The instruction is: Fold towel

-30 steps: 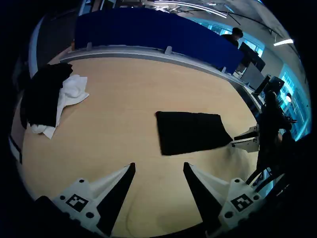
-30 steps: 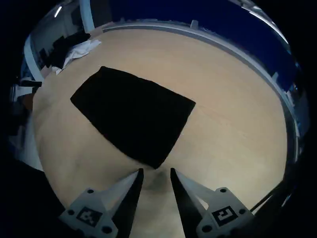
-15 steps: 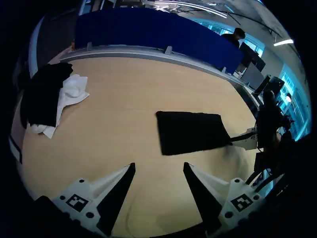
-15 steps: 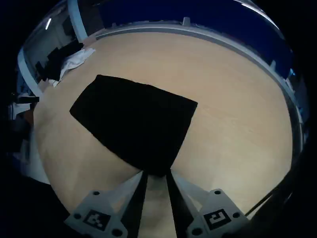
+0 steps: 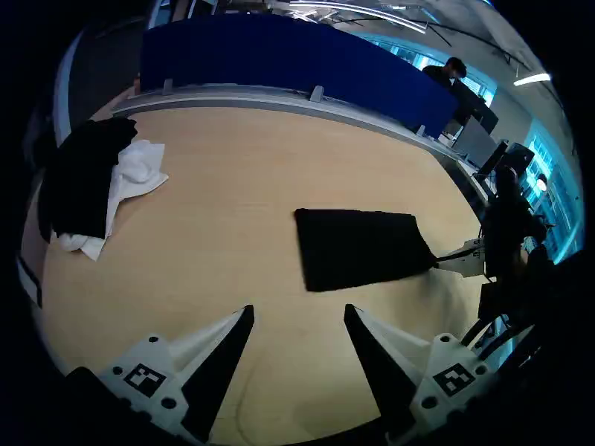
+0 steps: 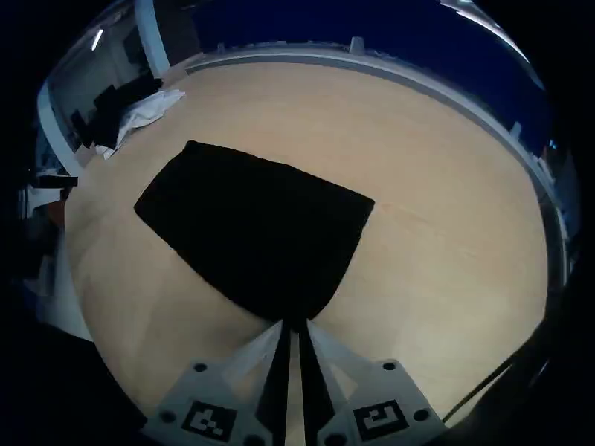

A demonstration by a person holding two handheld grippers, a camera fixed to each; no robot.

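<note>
Right tongs (image 6: pixel 294 327) have just snapped together on the nearest corner of the black towel (image 6: pixel 253 223), which lies flat on the surface (image 5: pixel 223 186) ahead. Left tongs (image 5: pixel 298 311) hover apart, well short of it. Corner secured, so the fold looks ready to begin.

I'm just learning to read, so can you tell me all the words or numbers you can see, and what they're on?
No words or numbers can be read here.
On the left gripper: black-and-white square patterns, a code and not letters.
On the right gripper: square patterns too, no letters.
The towel and the table: plain, nothing printed.
The far screens: too small to read.
</note>
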